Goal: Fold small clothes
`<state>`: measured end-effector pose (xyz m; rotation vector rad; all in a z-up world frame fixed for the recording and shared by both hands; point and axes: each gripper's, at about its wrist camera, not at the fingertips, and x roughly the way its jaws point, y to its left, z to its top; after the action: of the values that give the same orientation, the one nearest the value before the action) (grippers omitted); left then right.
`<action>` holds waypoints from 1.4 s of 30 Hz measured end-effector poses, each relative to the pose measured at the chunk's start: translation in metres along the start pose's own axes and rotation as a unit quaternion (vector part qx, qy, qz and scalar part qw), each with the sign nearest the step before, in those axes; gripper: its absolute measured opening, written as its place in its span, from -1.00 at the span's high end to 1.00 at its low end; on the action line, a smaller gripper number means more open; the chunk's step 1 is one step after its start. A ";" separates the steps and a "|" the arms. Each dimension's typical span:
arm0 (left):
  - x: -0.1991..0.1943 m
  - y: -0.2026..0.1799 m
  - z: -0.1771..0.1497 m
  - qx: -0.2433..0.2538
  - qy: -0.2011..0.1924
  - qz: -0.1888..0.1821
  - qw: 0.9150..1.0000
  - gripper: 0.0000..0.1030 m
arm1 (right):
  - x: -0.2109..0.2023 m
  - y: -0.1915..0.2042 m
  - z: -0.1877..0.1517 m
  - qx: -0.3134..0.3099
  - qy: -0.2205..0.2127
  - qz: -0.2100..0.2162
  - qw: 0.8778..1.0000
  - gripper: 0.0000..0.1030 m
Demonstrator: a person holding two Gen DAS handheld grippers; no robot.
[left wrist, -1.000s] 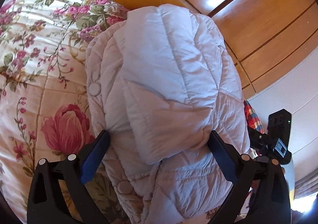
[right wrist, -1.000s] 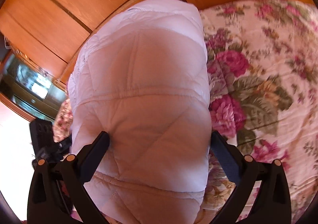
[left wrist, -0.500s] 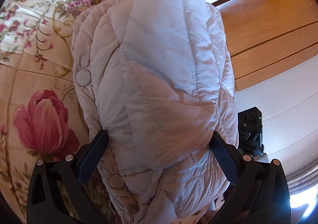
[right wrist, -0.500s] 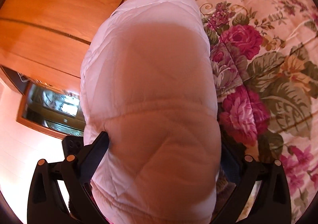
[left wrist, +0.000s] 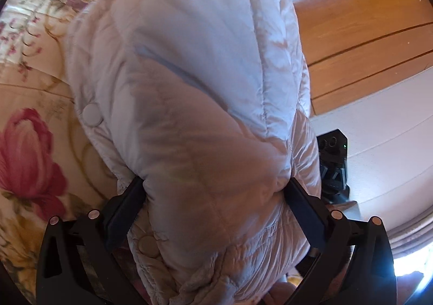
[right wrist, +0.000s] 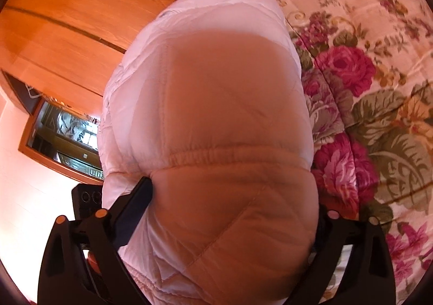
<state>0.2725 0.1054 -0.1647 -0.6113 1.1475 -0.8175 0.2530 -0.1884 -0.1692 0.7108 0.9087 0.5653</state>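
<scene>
A small pale quilted puffer jacket with round snap buttons fills the left wrist view. It bulges between the fingers of my left gripper, which is shut on its thick folded edge. The same jacket fills the right wrist view, and my right gripper is shut on it too. Its right finger is mostly hidden behind the fabric. The jacket is held up above the floral bedspread, which also shows in the left wrist view.
Wooden wardrobe panels stand behind the bed and also show in the right wrist view. The other gripper's black body shows beside the jacket. A mirror or framed glass hangs on the pale wall.
Both grippers have lifted and tilted with the jacket in them. The jacket now fills more of both views, and less of the bedspread shows.
</scene>
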 end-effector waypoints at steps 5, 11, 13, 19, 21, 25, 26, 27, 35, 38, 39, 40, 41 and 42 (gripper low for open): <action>0.013 -0.015 -0.005 0.013 -0.005 0.016 1.000 -0.92 | -0.020 0.008 -0.010 -0.045 -0.024 -0.018 0.999 -0.32; 0.017 -0.044 -0.022 0.044 -0.014 0.028 0.999 -0.48 | -0.049 0.032 -0.023 -0.125 -0.071 -0.049 0.988 -0.06; 0.019 -0.058 -0.025 0.067 -0.024 0.043 0.997 -0.31 | -0.058 0.041 -0.027 -0.154 -0.087 -0.063 0.982 -0.06; 0.043 -0.100 -0.022 0.145 -0.037 0.081 0.985 0.08 | -0.076 0.051 -0.026 -0.223 -0.126 -0.090 0.962 0.01; 0.053 -0.105 -0.015 0.148 -0.039 0.081 0.985 0.13 | -0.077 0.053 -0.018 -0.243 -0.139 -0.097 0.955 0.02; 0.070 -0.119 0.008 0.164 -0.058 0.092 0.981 0.17 | -0.072 0.053 0.001 -0.288 -0.171 -0.110 0.936 0.03; 0.075 -0.123 0.015 0.172 -0.064 0.098 0.978 0.17 | -0.069 0.050 0.008 -0.298 -0.183 -0.112 0.930 0.03; 0.081 -0.126 0.021 0.180 -0.069 0.105 0.976 0.18 | -0.066 0.045 0.016 -0.300 -0.190 -0.112 0.928 0.03; 0.143 -0.123 0.074 0.158 -0.081 0.136 0.975 -0.06 | -0.038 -0.045 0.066 -0.144 -0.169 -0.132 0.966 -0.14; 0.168 -0.113 0.082 0.119 -0.072 0.139 0.980 -0.54 | -0.040 -0.083 0.060 -0.084 -0.179 -0.139 0.970 -0.72; 0.177 -0.109 0.081 0.116 -0.069 0.140 0.981 -0.66 | -0.040 -0.090 0.057 -0.069 -0.181 -0.135 0.972 -0.76; 0.183 -0.108 0.081 0.122 -0.070 0.144 0.979 -0.71 | -0.041 -0.098 0.058 -0.057 -0.178 -0.126 0.974 -0.76; 0.190 -0.111 0.079 0.134 -0.073 0.152 0.977 -0.76 | -0.041 -0.099 0.058 -0.051 -0.177 -0.125 0.975 -0.81; 0.196 -0.114 0.074 0.151 -0.078 0.163 0.972 -0.77 | -0.040 -0.098 0.058 -0.051 -0.177 -0.130 0.974 -0.83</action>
<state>0.3515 -0.1192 -0.1588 -0.2208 0.9243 -0.6304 0.2966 -0.2976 -0.1986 0.5651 0.6216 0.2390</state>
